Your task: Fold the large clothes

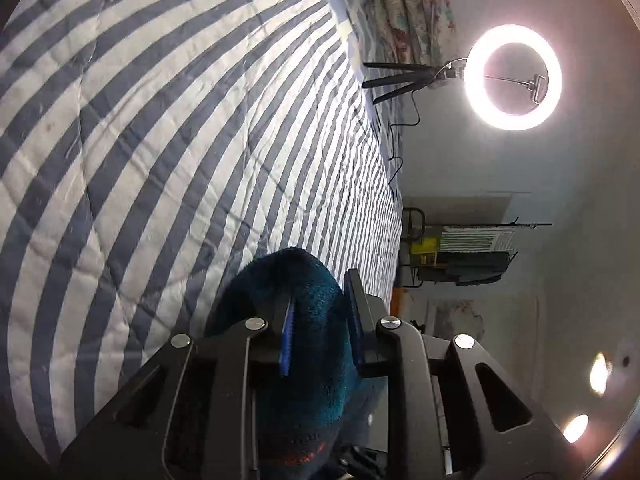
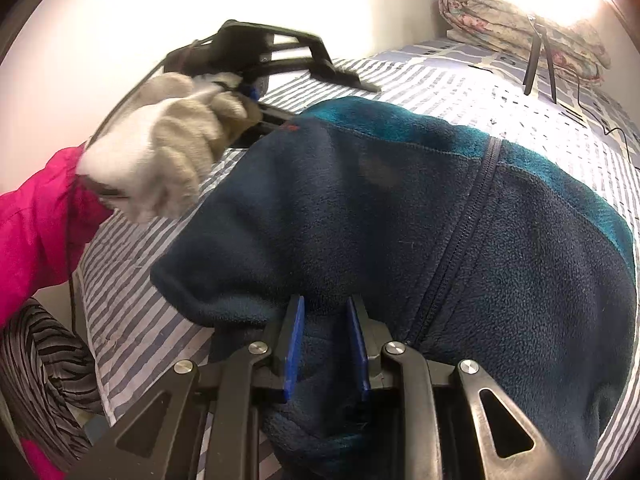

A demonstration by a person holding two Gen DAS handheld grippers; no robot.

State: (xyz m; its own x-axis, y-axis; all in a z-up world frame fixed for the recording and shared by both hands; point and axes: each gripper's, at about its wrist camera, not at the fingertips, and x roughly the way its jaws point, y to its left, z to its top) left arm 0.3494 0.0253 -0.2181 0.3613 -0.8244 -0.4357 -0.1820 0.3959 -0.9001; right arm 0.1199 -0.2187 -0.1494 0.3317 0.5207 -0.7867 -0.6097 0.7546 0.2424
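A dark navy and teal fleece jacket (image 2: 400, 208) with a zip lies bunched on the striped bedspread (image 2: 460, 92). In the right wrist view my right gripper (image 2: 326, 312) is shut on a fold of its near edge, the blue pads pressing the fabric from both sides. In the left wrist view my left gripper (image 1: 320, 308) is shut on another bunch of the fleece (image 1: 304, 280), which bulges out past the fingertips. A white-gloved hand (image 2: 172, 148) holds the left gripper at the jacket's far left corner.
The blue-and-white striped bedspread (image 1: 140, 140) fills most of the left wrist view. A lit ring light (image 1: 514, 78) on a small tripod stands near the bed's far edge, beside a rolled floral quilt (image 2: 520, 20). A pink sleeve (image 2: 36, 232) enters at left.
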